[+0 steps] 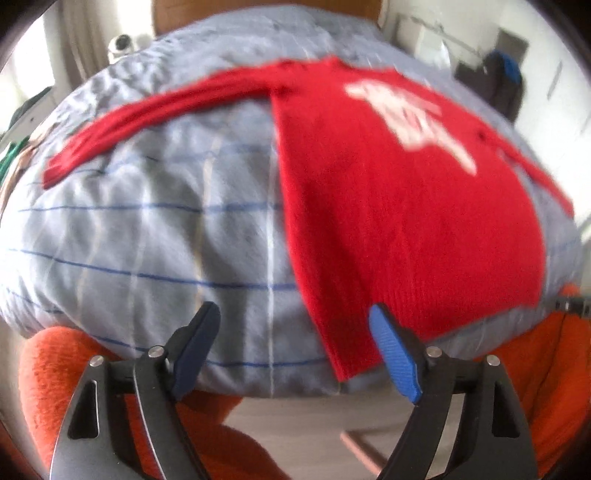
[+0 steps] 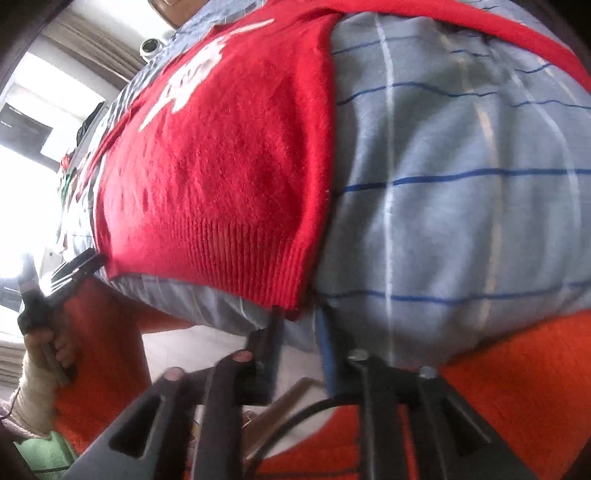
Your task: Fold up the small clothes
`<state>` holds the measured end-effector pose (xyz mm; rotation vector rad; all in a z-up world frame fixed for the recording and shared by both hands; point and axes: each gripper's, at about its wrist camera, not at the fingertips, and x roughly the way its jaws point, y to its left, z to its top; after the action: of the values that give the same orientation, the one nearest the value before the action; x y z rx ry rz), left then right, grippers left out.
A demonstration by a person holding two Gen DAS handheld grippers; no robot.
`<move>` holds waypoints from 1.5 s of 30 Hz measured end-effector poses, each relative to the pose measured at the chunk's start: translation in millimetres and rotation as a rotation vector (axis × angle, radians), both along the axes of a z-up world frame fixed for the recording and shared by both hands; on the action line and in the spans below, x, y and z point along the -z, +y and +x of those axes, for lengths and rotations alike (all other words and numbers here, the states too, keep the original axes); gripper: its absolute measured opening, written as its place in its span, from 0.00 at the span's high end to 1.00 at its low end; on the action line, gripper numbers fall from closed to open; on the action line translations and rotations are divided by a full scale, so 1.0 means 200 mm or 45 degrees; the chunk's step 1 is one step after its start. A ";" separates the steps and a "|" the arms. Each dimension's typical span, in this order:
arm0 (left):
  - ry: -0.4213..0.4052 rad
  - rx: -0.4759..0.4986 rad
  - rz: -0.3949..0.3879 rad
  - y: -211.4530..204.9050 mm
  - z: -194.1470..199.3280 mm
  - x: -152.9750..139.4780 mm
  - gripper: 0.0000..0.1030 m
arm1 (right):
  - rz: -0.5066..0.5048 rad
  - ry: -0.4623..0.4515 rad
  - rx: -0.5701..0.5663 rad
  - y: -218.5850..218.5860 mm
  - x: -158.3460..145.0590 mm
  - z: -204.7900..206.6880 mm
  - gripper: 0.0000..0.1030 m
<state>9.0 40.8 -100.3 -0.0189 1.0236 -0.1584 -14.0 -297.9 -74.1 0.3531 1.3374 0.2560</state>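
A red knit sweater (image 1: 399, 206) with a white chest print lies flat on the bed, one sleeve (image 1: 147, 114) stretched out to the left. My left gripper (image 1: 293, 310) hovers open at the near edge of the bed, its right finger (image 1: 391, 347) just over the hem's left corner and nothing between the pads. In the right wrist view the ribbed hem (image 2: 229, 251) fills the middle. My right gripper (image 2: 299, 325) sits at the hem's right corner with its jaws a narrow gap apart. Its tips are tucked against the edge of the bedding, with only blue-grey cloth showing between them.
The blue-grey checked duvet (image 1: 155, 236) covers the bed. Orange fleece cloth (image 1: 55, 369) sits below the bed's near edge. A hand (image 2: 48, 343) holds the other gripper at the left. A white round device (image 1: 122, 44) stands at the far left, by a wooden headboard (image 1: 258, 11).
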 end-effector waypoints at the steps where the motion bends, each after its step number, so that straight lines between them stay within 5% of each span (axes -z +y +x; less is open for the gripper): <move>1: -0.024 -0.026 -0.022 0.03 0.01 -0.03 0.17 | -0.004 -0.018 0.013 -0.02 -0.03 0.00 0.64; 8: -0.145 -0.222 -0.074 0.18 0.09 -0.09 0.16 | -0.068 -0.161 0.135 -0.21 -0.20 0.03 0.59; 15: -0.143 -0.314 -0.053 0.25 0.08 -0.05 0.15 | -0.120 -0.301 0.404 -0.55 -0.28 0.05 0.59; 21: -0.140 -0.308 -0.027 0.23 0.09 -0.04 0.15 | 0.160 -0.416 0.931 -1.05 -0.30 -0.02 0.58; 28: -0.173 -0.261 0.065 0.16 0.06 -0.04 0.15 | 0.348 -0.551 1.202 -1.38 -0.20 0.03 0.58; 36: -0.147 -0.267 0.083 0.15 0.08 -0.01 0.15 | 0.451 -0.481 1.175 -1.58 -0.04 0.21 0.62; 37: -0.142 -0.263 0.083 0.14 0.08 -0.01 0.15 | 0.455 -0.468 1.167 -1.59 -0.03 0.23 0.67; 39: -0.141 -0.253 0.090 0.13 0.08 -0.01 0.15 | 0.424 -0.425 1.145 -1.60 -0.02 0.26 0.94; 40: -0.145 -0.248 0.095 0.13 0.08 -0.01 0.15 | 0.405 -0.414 1.138 -1.60 -0.03 0.27 0.96; 45: -0.159 -0.241 0.074 0.13 0.08 -0.01 0.15 | 0.274 -0.550 1.042 -1.44 -0.36 0.42 0.96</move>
<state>25.2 65.9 -98.1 -0.0522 0.8963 0.0427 69.7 -585.6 -1.3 0.9339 0.6605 -0.2081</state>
